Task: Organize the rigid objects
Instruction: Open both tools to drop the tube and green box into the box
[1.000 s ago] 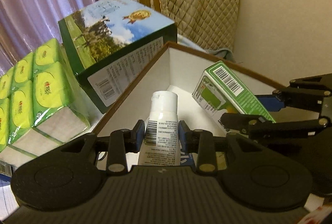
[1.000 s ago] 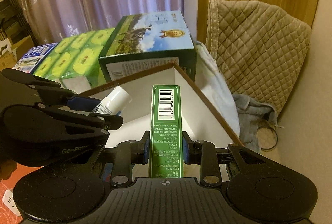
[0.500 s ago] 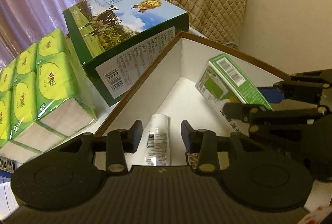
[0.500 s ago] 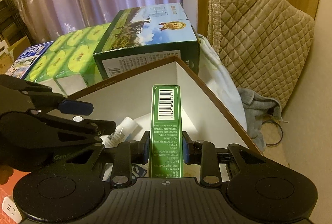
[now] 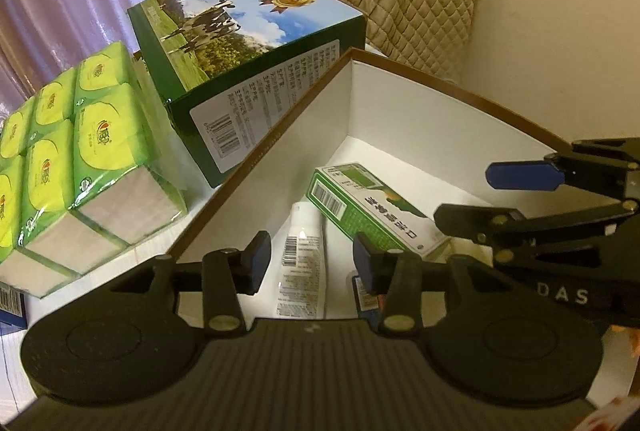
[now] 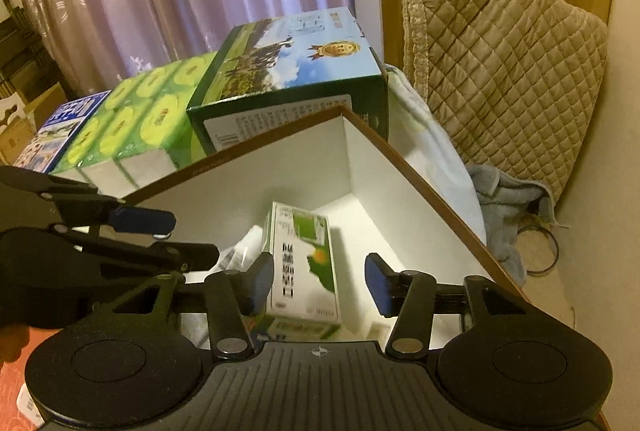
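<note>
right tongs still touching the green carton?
Apart. In the right wrist view the right tongs, which have just been opening, stand clear of the green carton; white box floor shows between it and the right-hand pad.

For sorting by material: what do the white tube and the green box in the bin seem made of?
Tube: probably soft plastic, glossy, going by the highlight on its white printed skin. Green box: likely thin printed cardboard, slightly glossy, with sharp folded edges and a barcode.
</note>
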